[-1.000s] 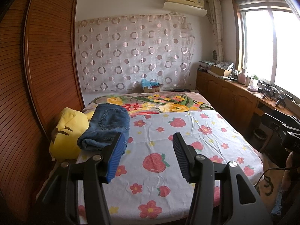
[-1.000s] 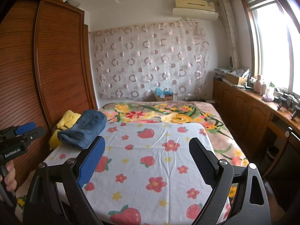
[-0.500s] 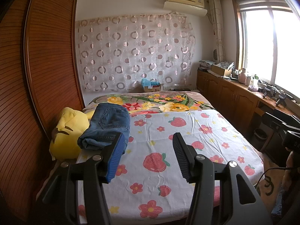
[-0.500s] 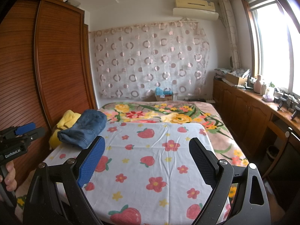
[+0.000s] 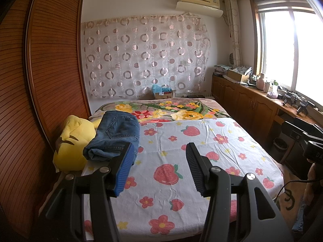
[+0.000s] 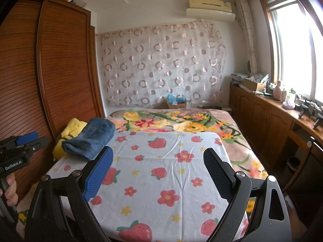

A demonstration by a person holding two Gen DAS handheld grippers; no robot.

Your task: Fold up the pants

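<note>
1. Nothing has changed over the last second: both views match the earlier ones, the hands have kept still, and the jeans (image 5: 115,135) lie in the same place. Judgement: this is a pause, either after the fold or before a pickup.
2. The jeans sit already folded into a compact stack at the left edge of the bed (image 5: 201,211), left of frame centre, resting partly against a yellow plush toy (image 5: 72,143).
3. Left hand-held gripper (image 5: 159,169): jaws spread, nothing between them, hovering over the strawberry-print sheet (image 5: 167,173), short of the jeans.
4. Right hand-held gripper (image 6: 157,173): jaws spread wide, empty, above the sheet, well apart from the jeans (image 6: 90,137).
5. Surroundings: wardrobe (image 5: 44,80) close on the left; wooden desk (image 5: 262,100) under the window on the right, cluttered with small items.
6. Obstructions: the plush toy crowds the jeans; the wardrobe limits room on that side.
</note>
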